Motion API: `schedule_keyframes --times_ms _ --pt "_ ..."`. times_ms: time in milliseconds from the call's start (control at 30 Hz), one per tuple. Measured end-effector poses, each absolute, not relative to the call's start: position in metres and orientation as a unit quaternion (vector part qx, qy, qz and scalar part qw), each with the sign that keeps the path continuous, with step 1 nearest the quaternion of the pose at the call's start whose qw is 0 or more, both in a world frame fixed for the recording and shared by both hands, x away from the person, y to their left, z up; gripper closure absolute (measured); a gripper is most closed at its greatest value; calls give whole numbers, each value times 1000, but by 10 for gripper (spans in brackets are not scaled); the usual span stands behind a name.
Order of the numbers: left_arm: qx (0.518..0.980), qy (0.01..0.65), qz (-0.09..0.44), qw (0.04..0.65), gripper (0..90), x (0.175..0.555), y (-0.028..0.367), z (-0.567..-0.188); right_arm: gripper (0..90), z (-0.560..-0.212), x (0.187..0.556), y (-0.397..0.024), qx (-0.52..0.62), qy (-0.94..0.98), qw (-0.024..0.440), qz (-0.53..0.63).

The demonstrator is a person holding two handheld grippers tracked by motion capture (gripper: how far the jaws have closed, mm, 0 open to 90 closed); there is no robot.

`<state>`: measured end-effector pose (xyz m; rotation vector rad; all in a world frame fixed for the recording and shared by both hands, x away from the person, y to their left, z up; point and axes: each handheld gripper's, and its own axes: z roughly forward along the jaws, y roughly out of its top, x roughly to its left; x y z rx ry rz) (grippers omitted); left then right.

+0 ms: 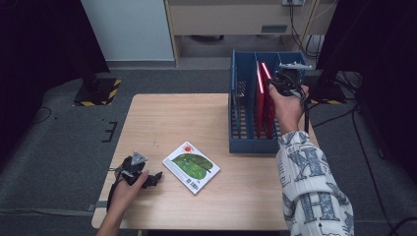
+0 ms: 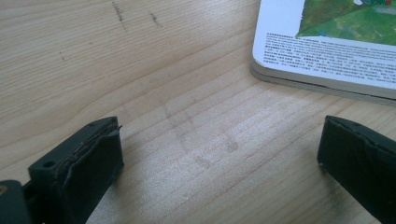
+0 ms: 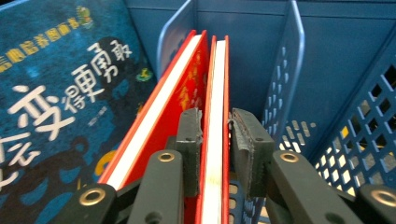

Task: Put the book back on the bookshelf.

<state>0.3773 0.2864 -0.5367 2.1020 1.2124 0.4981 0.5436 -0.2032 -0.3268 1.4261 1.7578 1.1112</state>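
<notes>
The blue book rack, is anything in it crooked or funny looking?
Yes, a bit. In the blue book rack, the two red books stand apart at the top and lean, not straight. The right claw straddles one of them. A dark blue book leans in the next slot.

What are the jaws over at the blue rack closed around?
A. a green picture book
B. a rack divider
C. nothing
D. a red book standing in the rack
D: the right gripper has its jaws on either side of the red book, upright in the blue rack.
</notes>
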Motion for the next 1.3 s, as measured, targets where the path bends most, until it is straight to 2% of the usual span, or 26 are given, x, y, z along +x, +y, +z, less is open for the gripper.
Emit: schedule_keyframes --times_ms 1300 --pt "805 460 188 324 0 377 286 -536 758 -321 526 -204 515 674 283 447"
